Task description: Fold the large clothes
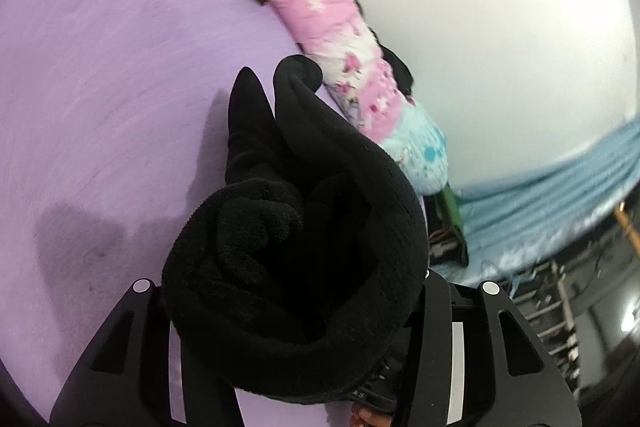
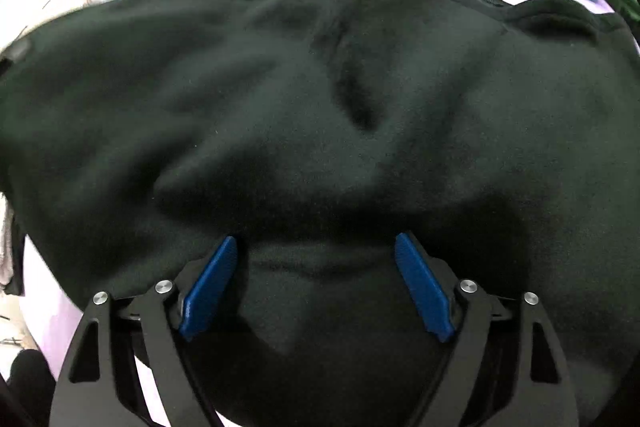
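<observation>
The folding is looking barely begun: the left tool (image 1: 296,311) is clamping a bunched edge of the black fleece garment (image 2: 320,107), lying rumpled on the lilac bed (image 1: 100,87), while the right tool (image 2: 316,283) is gaping over it toward 12 o'clock.

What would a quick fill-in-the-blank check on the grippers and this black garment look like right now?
1. The left gripper is bunching up a fold of the ____ fleece garment.
2. The bed sheet under it is ____.
3. The right gripper has ____ finger pads.
4. The right gripper's jaws stand ____ over the garment.

Missing words: black; purple; blue; open
</observation>
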`<state>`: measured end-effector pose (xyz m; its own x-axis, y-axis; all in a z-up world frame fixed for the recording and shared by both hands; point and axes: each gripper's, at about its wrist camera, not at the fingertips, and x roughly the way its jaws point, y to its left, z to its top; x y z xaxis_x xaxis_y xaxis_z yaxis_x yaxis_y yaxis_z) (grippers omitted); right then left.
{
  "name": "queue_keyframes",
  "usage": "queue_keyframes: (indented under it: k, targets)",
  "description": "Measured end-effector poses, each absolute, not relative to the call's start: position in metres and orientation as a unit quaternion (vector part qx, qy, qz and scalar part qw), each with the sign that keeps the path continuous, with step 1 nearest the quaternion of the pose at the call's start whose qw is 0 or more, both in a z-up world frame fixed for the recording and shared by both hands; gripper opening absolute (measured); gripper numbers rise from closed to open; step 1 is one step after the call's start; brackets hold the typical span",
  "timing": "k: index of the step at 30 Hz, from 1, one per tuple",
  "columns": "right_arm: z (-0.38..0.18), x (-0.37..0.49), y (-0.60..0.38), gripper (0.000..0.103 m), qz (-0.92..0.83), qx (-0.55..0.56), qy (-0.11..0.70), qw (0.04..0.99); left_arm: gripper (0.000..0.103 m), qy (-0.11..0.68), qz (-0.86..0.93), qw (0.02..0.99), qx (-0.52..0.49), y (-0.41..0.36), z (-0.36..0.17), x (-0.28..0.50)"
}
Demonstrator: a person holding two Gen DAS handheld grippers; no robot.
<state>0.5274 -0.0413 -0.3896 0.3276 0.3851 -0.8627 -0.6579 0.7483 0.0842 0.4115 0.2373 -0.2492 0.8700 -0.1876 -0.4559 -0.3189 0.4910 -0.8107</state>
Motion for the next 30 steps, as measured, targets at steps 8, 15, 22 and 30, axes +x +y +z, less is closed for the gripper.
queue_keyframes:
  k: [8, 15, 22, 30]
  targets:
    - [-0.344, 0.457, -0.115, 0.075, 0.295, 0.063, 0.416, 0.858, 0.045, 0.248, 0.02, 0.878, -0.409, 0.19, -0.194, 0.424]
    - [-0.322, 0.413, -0.184, 0.076, 0.269, 0.127, 0.374, 0.878, 0.045, 0.257, -0.012, 0.913, -0.317, 0.13, -0.145, 0.444]
    - [-0.321, 0.455, -0.255, 0.078, 0.206, 0.096, 0.393, 0.891, 0.045, 0.258, -0.039, 0.937, -0.233, 0.054, -0.118, 0.464]
    - [-0.317, 0.444, -0.288, 0.078, 0.239, 0.105, 0.396, 0.88, 0.045, 0.348, 0.025, 0.932, -0.093, -0.04, -0.13, 0.512]
